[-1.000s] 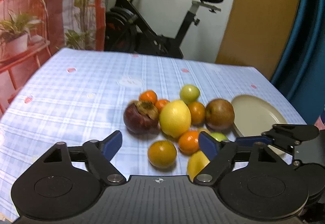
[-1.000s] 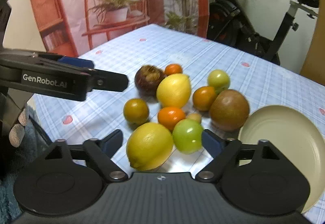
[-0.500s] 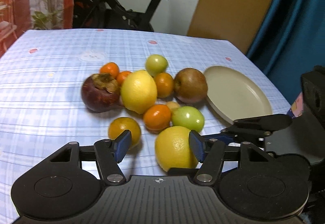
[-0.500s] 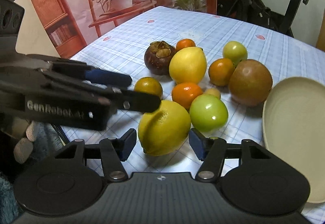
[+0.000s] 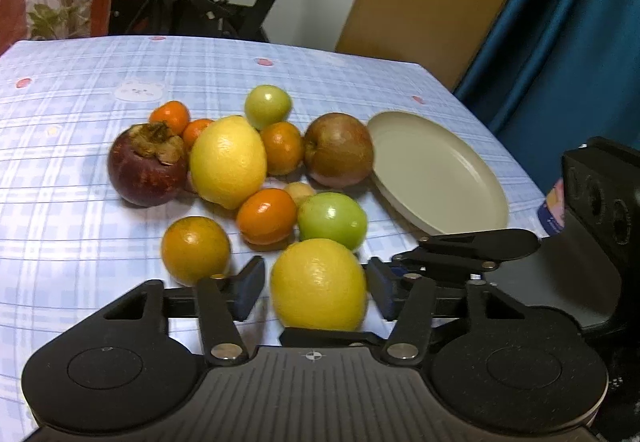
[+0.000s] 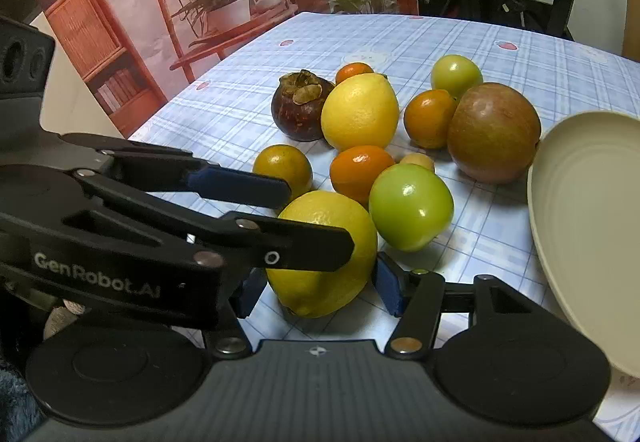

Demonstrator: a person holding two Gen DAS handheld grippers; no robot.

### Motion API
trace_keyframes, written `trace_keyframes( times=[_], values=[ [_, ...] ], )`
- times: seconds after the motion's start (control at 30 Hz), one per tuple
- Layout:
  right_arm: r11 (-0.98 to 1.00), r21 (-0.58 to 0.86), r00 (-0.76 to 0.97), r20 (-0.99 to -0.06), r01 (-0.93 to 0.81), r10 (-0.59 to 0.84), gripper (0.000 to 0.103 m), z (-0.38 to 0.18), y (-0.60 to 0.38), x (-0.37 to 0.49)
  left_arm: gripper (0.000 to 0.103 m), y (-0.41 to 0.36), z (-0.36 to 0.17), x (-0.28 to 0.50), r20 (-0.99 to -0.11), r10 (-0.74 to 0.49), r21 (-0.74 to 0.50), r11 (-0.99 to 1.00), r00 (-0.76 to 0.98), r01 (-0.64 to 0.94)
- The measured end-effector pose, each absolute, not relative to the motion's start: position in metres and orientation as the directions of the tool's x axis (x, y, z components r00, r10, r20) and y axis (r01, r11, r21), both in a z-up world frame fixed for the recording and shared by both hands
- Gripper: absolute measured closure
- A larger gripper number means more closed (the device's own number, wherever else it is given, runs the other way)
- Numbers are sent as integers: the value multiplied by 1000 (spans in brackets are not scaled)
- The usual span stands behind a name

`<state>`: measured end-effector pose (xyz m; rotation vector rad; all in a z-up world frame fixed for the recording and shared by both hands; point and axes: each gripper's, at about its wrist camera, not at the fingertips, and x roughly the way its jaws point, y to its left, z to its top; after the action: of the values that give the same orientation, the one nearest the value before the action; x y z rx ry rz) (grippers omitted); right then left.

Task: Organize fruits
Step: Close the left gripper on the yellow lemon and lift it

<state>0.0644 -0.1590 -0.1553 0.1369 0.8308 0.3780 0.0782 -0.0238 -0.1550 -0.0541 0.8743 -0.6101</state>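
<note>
Nothing is sorted yet: the plate [image 5: 440, 177] sits bare beside the pile on the table [image 5: 80, 89], and every fruit is off it. My left gripper [image 5: 316, 288] is closing around the near lemon [image 5: 318, 284], pads not yet touching; my right gripper [image 6: 320, 288] brackets the same lemon, a sliver of gap left.

The one legible text is the brand "GenRobot.AI", printed in pale letters on the black side of the left hand-held gripper [image 6: 312, 238], which reaches in from the left of the right wrist view. A small label on a blue and pink container [image 5: 554, 207] past the surface's right edge, seen from the left wrist, is too blurred to read.
</note>
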Motion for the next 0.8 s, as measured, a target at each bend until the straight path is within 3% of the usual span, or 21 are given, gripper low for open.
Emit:
trace_keyframes(
  times=[0.8],
  values=[
    [933,241,691,-627,-268,360,43,-138,-160,46,49,-25,-134,64,-617,-559,-253,807,553,533]
  ],
)
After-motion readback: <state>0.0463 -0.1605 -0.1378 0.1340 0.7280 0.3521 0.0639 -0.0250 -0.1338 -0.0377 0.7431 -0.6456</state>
